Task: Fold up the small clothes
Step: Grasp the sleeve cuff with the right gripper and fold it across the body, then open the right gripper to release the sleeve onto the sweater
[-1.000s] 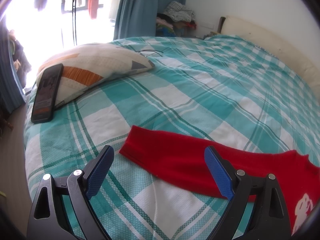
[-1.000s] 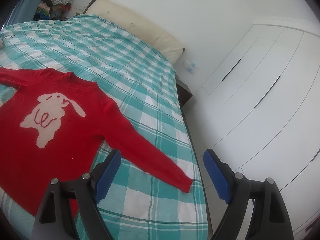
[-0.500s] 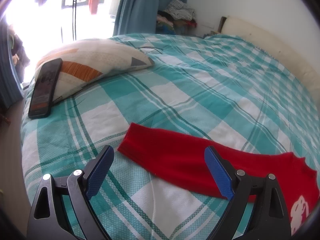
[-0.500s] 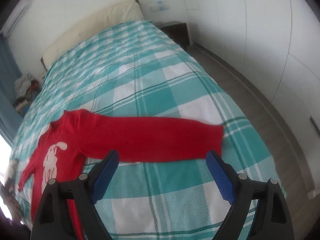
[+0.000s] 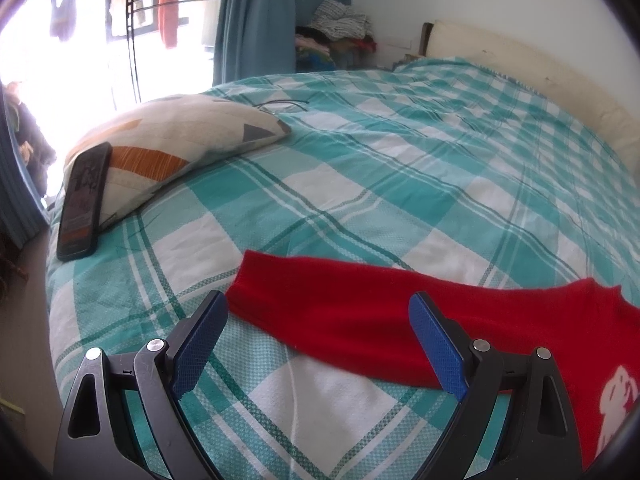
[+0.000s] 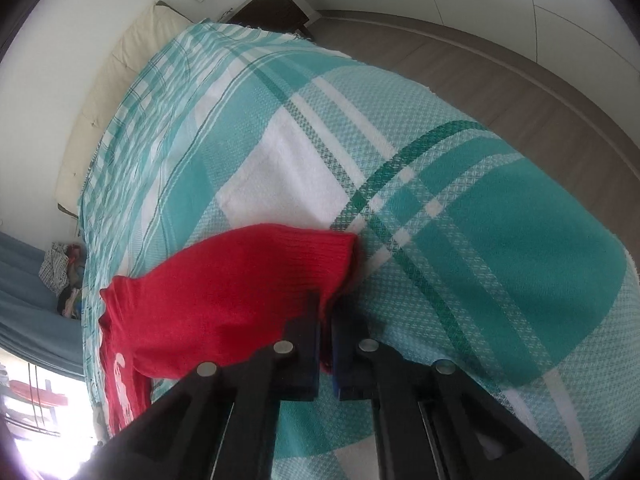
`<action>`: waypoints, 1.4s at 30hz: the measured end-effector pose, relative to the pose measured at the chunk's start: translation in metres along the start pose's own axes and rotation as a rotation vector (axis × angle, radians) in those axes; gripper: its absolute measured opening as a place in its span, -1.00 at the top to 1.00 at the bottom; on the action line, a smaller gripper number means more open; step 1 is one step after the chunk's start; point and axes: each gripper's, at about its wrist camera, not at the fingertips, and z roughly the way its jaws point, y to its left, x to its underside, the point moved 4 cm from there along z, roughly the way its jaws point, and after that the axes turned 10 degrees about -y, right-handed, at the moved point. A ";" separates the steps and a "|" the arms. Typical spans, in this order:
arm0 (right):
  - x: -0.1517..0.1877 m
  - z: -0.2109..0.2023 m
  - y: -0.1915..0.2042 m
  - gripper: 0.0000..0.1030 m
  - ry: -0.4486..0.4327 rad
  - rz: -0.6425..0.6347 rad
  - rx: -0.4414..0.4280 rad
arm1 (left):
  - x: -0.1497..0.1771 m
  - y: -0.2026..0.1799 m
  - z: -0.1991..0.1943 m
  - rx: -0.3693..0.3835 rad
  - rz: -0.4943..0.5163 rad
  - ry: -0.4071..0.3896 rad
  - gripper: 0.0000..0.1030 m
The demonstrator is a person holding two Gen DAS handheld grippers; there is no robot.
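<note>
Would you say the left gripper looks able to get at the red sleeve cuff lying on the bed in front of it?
Probably yes. The left gripper is open, the sleeve cuff lies flat on the bedspread just ahead between its fingers, and nothing sits in between.

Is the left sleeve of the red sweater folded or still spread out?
Spread out: the sleeve lies flat and straight on the bedcover, between the open left gripper fingers, untouched.

The red sweater [image 5: 400, 320] runs off the left wrist view's right edge, its white figure [image 5: 616, 396] cut in half. In the right wrist view the right gripper [image 6: 328, 320] covers the sleeve's near edge (pinched cloth hidden between the jaws). The clothes pile [image 5: 340, 30] by the curtain is too small to sort out.
</note>
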 end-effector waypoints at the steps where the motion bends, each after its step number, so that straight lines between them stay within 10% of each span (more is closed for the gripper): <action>1: -0.006 -0.008 0.011 0.93 -0.038 -0.048 0.032 | -0.001 -0.001 -0.002 0.012 -0.003 -0.002 -0.81; 9: -0.023 -0.094 0.250 0.93 -0.271 -0.380 -0.265 | -0.009 -0.006 -0.012 0.089 -0.036 -0.009 -0.81; 15: 0.073 -0.085 0.438 0.93 -0.155 -0.647 -0.492 | -0.012 0.001 -0.010 0.109 -0.071 0.009 -0.81; 20: 0.172 -0.027 0.507 0.89 0.037 -0.765 -0.566 | -0.012 0.003 -0.007 0.124 -0.078 0.024 -0.81; 24: 0.226 0.015 0.504 -0.08 0.196 -0.722 -0.638 | -0.012 0.003 -0.007 0.145 -0.075 0.032 -0.81; 38: 0.249 -0.011 0.327 -0.10 0.062 -0.929 -0.382 | 0.005 0.001 0.015 0.167 -0.073 0.167 -0.85; 42: 0.250 -0.024 0.262 -0.10 0.024 -0.853 -0.361 | 0.002 0.033 0.031 0.179 -0.213 0.214 -0.85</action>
